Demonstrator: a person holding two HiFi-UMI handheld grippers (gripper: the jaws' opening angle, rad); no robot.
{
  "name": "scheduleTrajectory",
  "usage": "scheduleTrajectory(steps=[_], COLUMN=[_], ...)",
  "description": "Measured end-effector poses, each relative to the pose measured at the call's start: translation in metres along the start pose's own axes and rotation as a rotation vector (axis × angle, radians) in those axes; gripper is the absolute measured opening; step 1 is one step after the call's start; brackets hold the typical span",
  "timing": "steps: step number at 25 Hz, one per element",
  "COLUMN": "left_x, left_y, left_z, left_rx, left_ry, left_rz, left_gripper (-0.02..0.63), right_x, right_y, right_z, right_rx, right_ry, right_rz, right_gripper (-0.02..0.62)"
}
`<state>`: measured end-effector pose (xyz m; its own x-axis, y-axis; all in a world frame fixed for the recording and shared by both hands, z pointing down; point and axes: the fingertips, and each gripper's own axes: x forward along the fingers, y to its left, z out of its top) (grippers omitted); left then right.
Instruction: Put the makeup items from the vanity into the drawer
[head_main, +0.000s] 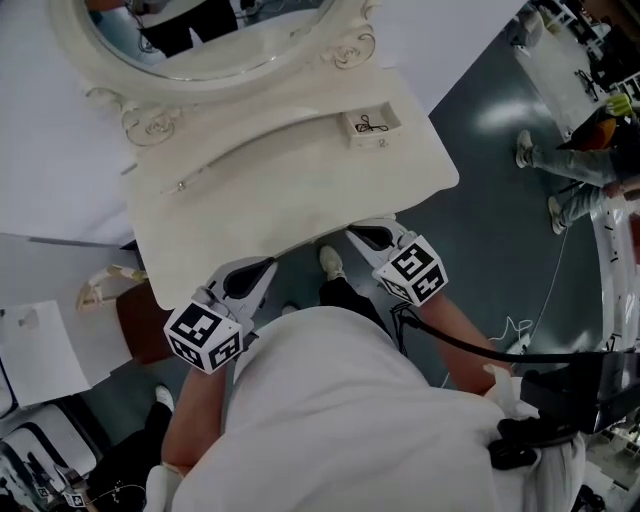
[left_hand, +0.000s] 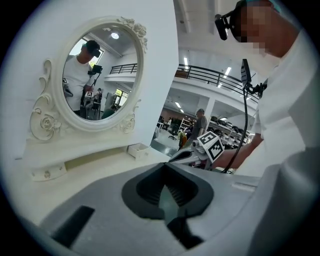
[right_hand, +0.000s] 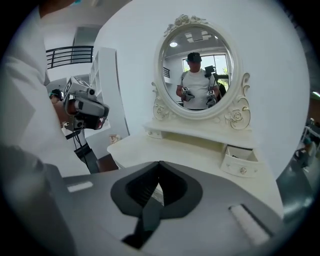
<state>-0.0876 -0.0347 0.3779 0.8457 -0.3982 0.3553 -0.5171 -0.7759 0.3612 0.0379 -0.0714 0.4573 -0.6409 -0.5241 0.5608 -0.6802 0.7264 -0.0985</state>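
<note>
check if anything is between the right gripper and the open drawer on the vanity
Nothing visible does. Only bare vanity top lies between the right gripper, jaws shut and empty, and the open drawer at the back right, which holds a small dark item.

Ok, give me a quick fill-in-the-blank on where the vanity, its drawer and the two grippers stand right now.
1. The small drawer at the right end of the vanity is ___.
2. The left gripper and the right gripper both have their fingers ___, with nothing between them.
3. The ornate oval frame behind the vanity top holds a ___.
Missing words: open; shut; mirror.
</note>
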Motion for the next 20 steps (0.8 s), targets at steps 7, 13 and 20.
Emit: scheduleTrajectory(steps=[7, 13, 20], left_x=[-0.038, -0.063, -0.084], left_y=[-0.028, -0.044, -0.064], left_z=[-0.025, -0.050, -0.064], left_rx=[0.011, 0.015, 0.024], left_ry=[-0.021, -0.018, -0.014], left_rz=[-0.022, -0.039, -0.049], left_gripper=[-0.003, -0.003, -0.003], right_x=[-0.015, -0.021, -0.031], right_y=[0.072, 0.118, 0.152], right_z=[-0.013, -0.023, -0.027], right_rx=[-0.020, -0.022, -0.028], right_ry=[-0.004, -0.002, -0.013], right_rz=[0.004, 0.006, 0.007], right_gripper=[0.000, 0.000, 0.000])
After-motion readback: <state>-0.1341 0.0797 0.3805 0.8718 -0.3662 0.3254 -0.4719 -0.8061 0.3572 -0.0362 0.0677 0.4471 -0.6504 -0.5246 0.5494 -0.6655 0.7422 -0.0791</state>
